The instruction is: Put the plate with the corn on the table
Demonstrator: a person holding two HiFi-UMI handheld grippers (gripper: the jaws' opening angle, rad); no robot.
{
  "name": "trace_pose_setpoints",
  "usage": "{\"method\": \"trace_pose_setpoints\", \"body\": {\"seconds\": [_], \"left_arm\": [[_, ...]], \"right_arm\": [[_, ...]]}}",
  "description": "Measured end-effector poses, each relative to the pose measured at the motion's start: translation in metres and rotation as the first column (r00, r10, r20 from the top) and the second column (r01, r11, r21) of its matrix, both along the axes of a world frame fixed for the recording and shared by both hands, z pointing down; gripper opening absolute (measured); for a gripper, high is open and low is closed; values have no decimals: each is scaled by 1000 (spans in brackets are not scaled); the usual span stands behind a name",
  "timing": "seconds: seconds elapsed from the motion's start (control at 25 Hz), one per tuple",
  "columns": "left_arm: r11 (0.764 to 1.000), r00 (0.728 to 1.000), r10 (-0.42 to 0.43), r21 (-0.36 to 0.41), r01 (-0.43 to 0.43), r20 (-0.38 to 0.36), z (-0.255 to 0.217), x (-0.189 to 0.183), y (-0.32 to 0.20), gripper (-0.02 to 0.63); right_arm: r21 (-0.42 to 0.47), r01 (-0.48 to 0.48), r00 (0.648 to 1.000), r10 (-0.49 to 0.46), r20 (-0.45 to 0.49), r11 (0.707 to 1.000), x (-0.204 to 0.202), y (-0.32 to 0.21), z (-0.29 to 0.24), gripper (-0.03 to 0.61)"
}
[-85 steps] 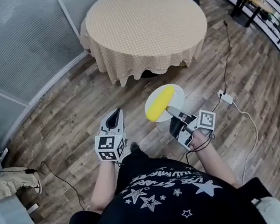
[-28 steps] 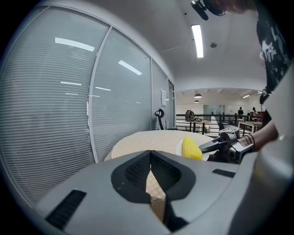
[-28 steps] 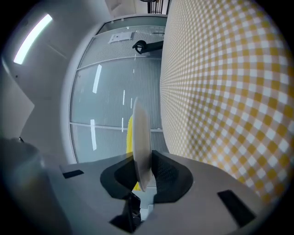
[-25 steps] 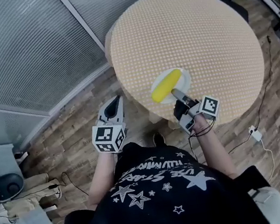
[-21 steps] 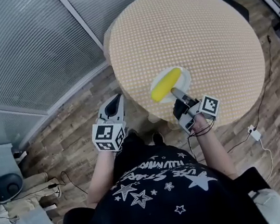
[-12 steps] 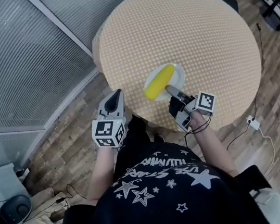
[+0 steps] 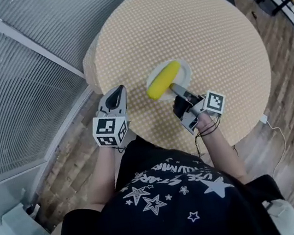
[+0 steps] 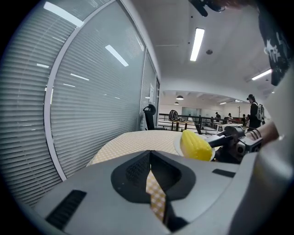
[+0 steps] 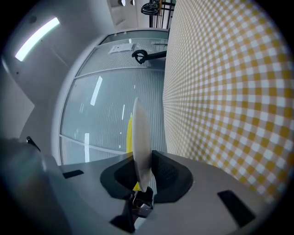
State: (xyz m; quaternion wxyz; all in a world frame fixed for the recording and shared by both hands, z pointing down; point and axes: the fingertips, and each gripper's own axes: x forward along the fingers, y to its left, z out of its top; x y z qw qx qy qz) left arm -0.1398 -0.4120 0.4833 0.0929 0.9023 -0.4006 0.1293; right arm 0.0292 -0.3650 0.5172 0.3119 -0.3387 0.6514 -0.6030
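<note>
Right gripper (image 7: 174,88) clenched on the rim of the plate (image 7: 184,70), corn (image 7: 163,80) lying on it. Plate is over the desk (image 7: 203,17), near its front edge. Left gripper (image 7: 116,96) closed, empty, at the desk's front-left edge.

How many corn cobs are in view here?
1. The corn lies on the white plate, held at its rim by the right gripper over the checked table. No others visible.

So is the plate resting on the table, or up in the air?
Up: the right gripper clamps the plate by its rim, a gap above the table.
</note>
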Motion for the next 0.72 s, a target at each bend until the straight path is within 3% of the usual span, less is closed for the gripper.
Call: {"method": "trace_pose_setpoints", "body": {"seconds": [0.2, 0.4, 0.72], "left_arm": [[998, 998, 59, -5, -59, 6, 5, 0, -59, 8], [994, 993, 111, -4, -111, 29, 19, 5, -111, 8], [989, 991, 137, -52, -137, 0, 65, 23, -188, 8]], "right_arm": [[-3, -65, 998, 65, 18, 998, -3, -49, 1, 64], [-17, -82, 996, 82, -23, 996, -8, -100, 19, 64], [-86, -94, 995, 91, -37, 992, -16, -176, 70, 64]]}}
